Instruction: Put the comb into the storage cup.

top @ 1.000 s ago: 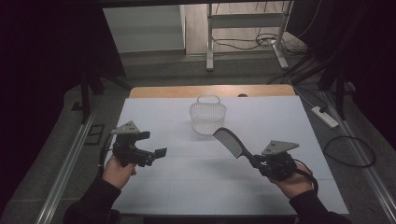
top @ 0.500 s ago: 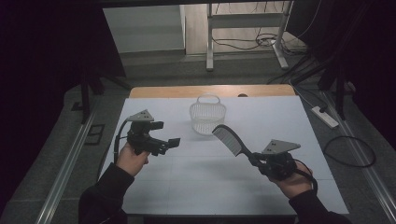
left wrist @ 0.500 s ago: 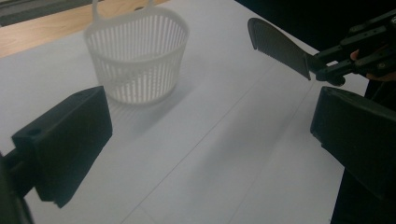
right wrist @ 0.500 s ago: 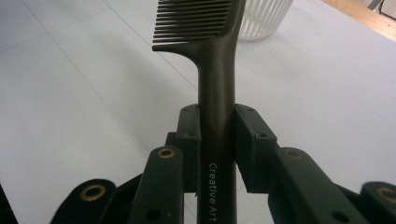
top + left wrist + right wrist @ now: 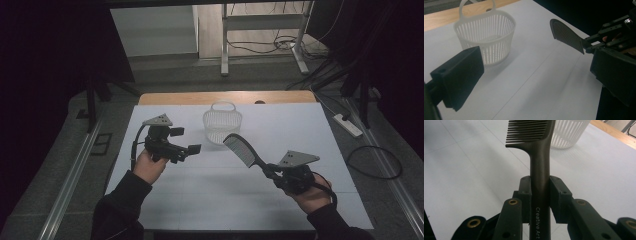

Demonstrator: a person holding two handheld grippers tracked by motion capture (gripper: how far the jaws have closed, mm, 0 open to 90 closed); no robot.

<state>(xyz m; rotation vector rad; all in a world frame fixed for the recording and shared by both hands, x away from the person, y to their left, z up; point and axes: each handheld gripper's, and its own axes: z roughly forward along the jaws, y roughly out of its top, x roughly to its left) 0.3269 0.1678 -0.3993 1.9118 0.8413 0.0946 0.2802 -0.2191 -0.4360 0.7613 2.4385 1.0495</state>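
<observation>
Dim room, dark at both sides; white-covered counter (image 5: 300,130) brightest, lit from above. Soft shadow beside white slatted plastic basket (image 5: 486,37). Near black fingers (image 5: 459,77) blurred. Slight noise, no glare.

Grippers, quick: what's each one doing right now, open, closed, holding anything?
Left gripper: open, jaws wide apart, nothing between them.
Right gripper: closed on the handle of the dark comb, held up above the table, near the white basket.
</observation>
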